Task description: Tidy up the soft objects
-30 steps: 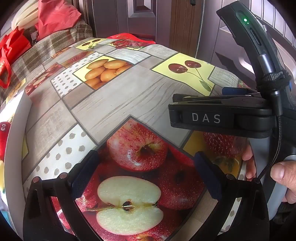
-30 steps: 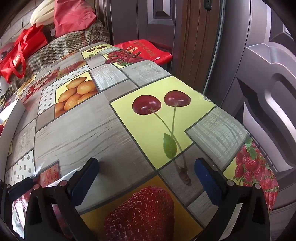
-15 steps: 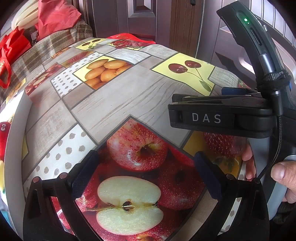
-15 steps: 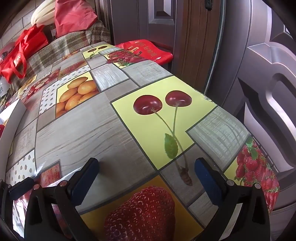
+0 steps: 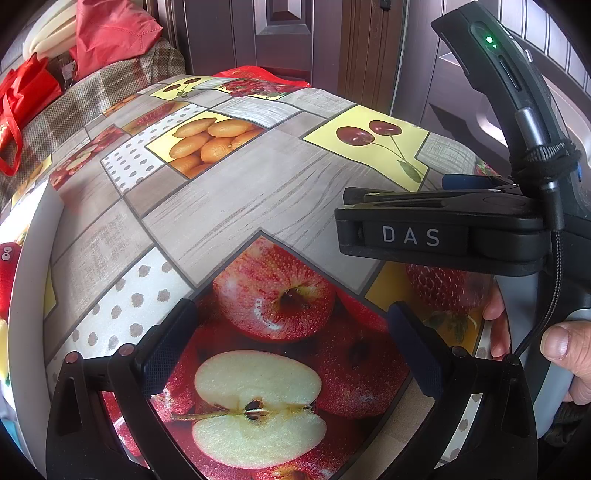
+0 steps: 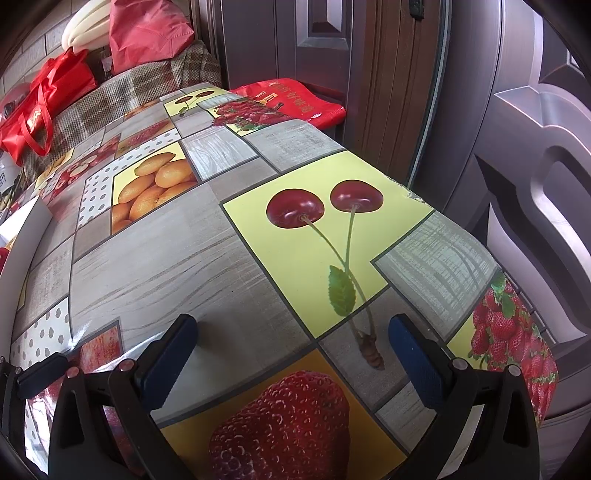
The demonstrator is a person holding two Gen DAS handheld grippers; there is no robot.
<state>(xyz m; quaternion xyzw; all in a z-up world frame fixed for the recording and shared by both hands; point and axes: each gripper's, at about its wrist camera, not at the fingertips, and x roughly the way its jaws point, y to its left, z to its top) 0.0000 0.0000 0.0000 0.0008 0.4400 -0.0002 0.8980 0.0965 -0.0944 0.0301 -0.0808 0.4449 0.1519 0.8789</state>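
My left gripper [image 5: 291,347] is open and empty, low over the apple picture on the fruit-print tablecloth [image 5: 236,206]. My right gripper [image 6: 291,350] is open and empty over the strawberry and cherry pictures; its black body marked DAS [image 5: 436,232] shows at the right of the left wrist view, held by a hand [image 5: 565,347]. A red soft toy with eyes [image 5: 7,273] peeks in at the far left edge, beside a white rim [image 5: 26,280]. No soft object lies between either pair of fingers.
A checked cloth-covered seat [image 6: 147,85] stands behind the table with a red bag [image 6: 40,107], a red cushion [image 6: 147,33] and white curved items [image 6: 88,31]. A red bag [image 6: 291,103] lies past the far table edge. Dark doors [image 6: 517,147] stand close on the right.
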